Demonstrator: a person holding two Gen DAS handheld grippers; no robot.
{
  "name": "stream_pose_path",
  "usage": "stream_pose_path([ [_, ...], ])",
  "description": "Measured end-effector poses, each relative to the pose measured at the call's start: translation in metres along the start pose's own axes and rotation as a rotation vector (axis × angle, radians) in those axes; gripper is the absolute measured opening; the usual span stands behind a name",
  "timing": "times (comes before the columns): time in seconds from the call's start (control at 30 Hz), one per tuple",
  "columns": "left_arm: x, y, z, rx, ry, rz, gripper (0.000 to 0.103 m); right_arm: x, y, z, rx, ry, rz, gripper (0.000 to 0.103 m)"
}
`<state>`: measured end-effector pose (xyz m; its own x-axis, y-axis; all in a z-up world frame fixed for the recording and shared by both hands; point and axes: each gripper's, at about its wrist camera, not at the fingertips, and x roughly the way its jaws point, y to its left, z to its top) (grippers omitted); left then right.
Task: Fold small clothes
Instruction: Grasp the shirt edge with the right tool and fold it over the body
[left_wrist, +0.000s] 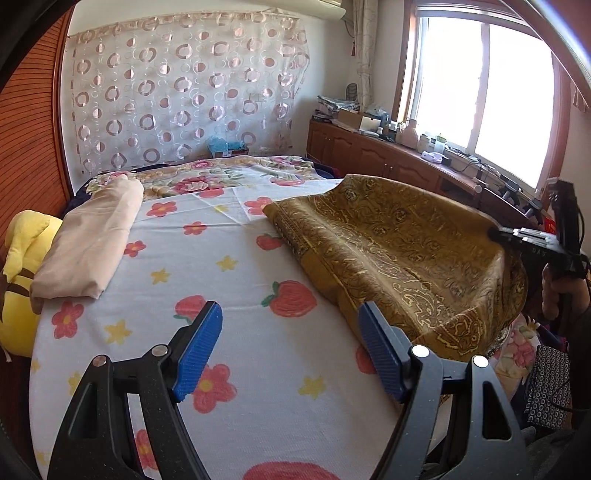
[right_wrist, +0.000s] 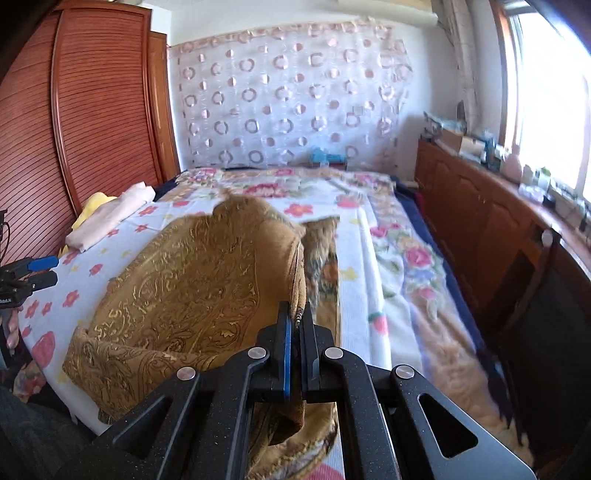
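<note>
The only writing that shows is a small white label on the body of the left hand-held gripper (right_wrist: 42, 271) at the edge of the right wrist view; it is too small to read with confidence. That left hand-held gripper (left_wrist: 291, 347) hangs over the bed with its blue ribbed pads spread wide and nothing between them. The right hand-held gripper (right_wrist: 294, 325) is clamped tight on an edge of the mustard-gold cloth with a paisley pattern (left_wrist: 399, 251), lifting that side while the rest lies on the right part of the bed.

The bed carries a white sheet printed with red flowers, strawberries and yellow stars (left_wrist: 236, 280). A folded pale peach cloth (left_wrist: 92, 243) lies on its left side, touching a yellow plush toy (left_wrist: 22, 273). Behind hangs a sheer curtain with pink rings (left_wrist: 184, 92); a reddish louvred wooden wardrobe (right_wrist: 92, 122) stands left, and a cluttered wooden counter (left_wrist: 388, 162) runs under the bright window (left_wrist: 487, 92).
</note>
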<state>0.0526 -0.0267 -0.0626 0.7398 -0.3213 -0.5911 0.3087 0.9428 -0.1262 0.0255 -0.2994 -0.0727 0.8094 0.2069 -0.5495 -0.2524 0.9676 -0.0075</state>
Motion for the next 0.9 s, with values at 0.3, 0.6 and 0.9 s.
stream_pose_path([
  [0.3, 0.01, -0.004, 0.001, 0.0, 0.023, -0.004, 0.077, 0.011, 0.015, -0.015, 0.019, 0.096, -0.016, 0.018],
  [0.6, 0.018, -0.006, 0.009, 0.003, 0.025, -0.013, 0.077, 0.003, 0.017, 0.021, -0.051, 0.014, -0.002, 0.033],
  [0.9, 0.034, -0.006, 0.032, 0.011, 0.014, -0.009, 0.077, 0.089, 0.002, 0.065, -0.071, 0.104, 0.029, 0.033],
])
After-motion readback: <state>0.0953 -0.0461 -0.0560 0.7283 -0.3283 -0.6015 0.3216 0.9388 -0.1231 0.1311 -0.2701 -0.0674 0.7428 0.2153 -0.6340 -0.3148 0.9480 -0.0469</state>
